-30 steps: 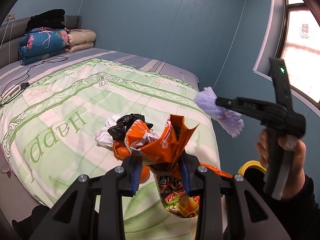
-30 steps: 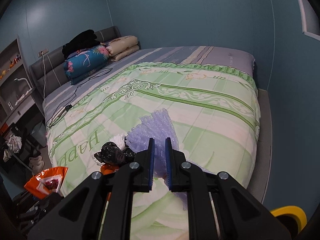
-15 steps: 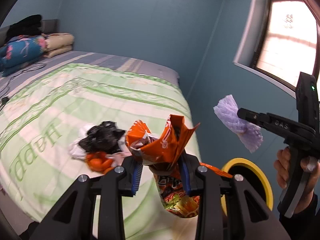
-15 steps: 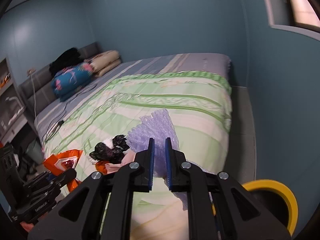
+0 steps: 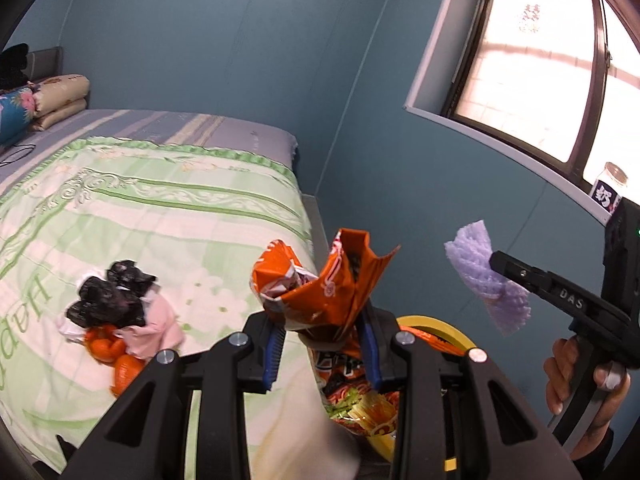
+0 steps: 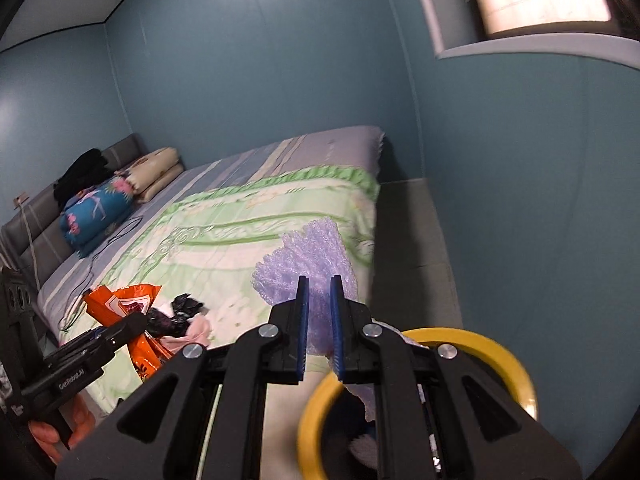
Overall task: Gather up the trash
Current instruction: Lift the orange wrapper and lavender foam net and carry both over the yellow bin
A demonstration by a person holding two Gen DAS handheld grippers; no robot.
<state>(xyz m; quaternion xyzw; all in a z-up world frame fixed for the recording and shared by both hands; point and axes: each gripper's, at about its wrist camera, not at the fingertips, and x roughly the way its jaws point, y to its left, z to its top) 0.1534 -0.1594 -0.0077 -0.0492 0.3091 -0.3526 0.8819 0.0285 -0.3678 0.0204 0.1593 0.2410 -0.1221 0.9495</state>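
My left gripper (image 5: pixel 320 344) is shut on an orange snack wrapper (image 5: pixel 320 288), held up beyond the bed's corner; the wrapper also shows in the right wrist view (image 6: pixel 120 300). My right gripper (image 6: pixel 319 320) is shut on a purple foam net (image 6: pixel 308 256), which also shows in the left wrist view (image 5: pixel 486 276). Both are held above a yellow-rimmed trash bin (image 6: pixel 516 364) on the floor, seen partly behind my left fingers (image 5: pixel 452 330). A pile of trash, with a black bag (image 5: pixel 108 300), pink cloth and orange pieces, lies on the green quilt (image 5: pixel 160 208).
The bed fills the left, with folded bedding (image 6: pixel 100 204) and a cable at its head. A blue wall and a narrow floor strip (image 6: pixel 416 240) lie beside the bed. A window with a jar (image 5: pixel 610 186) on its sill is at the upper right.
Both grippers have swung right, away from the bed, keeping their loads. The yellow bin has come into view below them.
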